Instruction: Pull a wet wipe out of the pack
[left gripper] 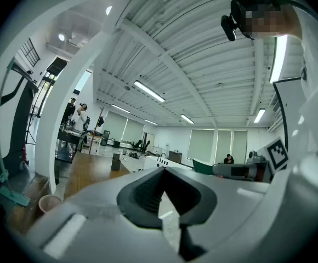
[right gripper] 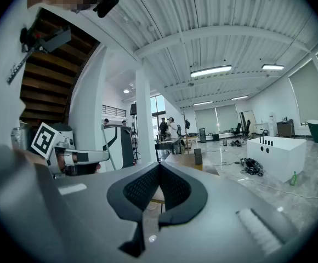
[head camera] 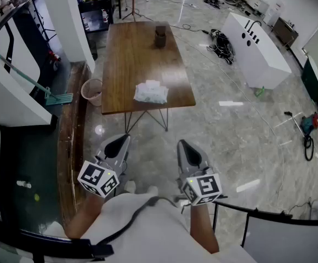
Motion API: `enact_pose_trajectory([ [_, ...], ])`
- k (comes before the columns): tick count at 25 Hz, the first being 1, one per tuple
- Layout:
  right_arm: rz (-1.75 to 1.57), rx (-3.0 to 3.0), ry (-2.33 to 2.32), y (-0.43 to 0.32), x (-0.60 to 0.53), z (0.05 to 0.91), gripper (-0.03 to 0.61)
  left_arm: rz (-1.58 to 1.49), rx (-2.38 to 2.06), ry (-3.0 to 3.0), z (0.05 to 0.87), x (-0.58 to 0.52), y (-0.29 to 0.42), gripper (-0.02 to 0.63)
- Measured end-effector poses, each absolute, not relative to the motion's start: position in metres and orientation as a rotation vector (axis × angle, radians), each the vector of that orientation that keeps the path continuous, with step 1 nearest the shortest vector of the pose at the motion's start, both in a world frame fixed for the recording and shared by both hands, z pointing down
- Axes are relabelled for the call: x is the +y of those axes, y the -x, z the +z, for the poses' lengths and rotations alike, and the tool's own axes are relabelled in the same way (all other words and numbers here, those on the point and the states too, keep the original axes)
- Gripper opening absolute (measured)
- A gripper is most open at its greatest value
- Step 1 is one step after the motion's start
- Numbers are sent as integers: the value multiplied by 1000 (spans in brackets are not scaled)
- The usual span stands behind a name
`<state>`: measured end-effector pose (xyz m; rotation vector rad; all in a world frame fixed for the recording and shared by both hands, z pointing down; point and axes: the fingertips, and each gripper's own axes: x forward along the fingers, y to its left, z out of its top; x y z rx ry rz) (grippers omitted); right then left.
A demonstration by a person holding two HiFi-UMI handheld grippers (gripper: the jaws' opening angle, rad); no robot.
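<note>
The left gripper (head camera: 125,139) had its jaws pressed together with nothing between them, and its own view showed the dark pads meeting at the tip. The right gripper (head camera: 182,143) was the same, jaws together and empty. Both were held close to the person's body, side by side and pointing roughly level toward the wooden table (head camera: 120,64), well short of its near edge, with bare floor between.

The wet wipe pack (head camera: 151,92) lay on the table close to that near edge, towards the right-hand corner. From the fingertips it was straight ahead and well apart, about midway between the lines of the two grippers, so neither hand looked clearly nearer. Its long axis seemed to run across the table, parallel to the near edge. Where its opening flap faced could not be told from here.

The table around the pack was bare. The only other thing on it was a small dark object (head camera: 160,36) at the far end. A pale bucket (head camera: 92,91) stood on the floor just beside the table's left near corner. A white cabinet (head camera: 257,48) stood well off to the table's right. The approach to the near edge looked open, and the jaws would probably need to part before reaching the pack.
</note>
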<state>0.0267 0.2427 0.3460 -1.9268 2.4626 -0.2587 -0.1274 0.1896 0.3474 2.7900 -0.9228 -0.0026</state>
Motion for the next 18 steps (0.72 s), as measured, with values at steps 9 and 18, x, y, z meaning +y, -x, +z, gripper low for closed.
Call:
enact_pose_trajectory([
  [9,-262,2477,1925,-40,242,346,8,5,-930,-2814,347,191,113,6],
  [18,-323,2480,1828,-59,256,356,8,50,-966,-2775,357,205,95,5],
])
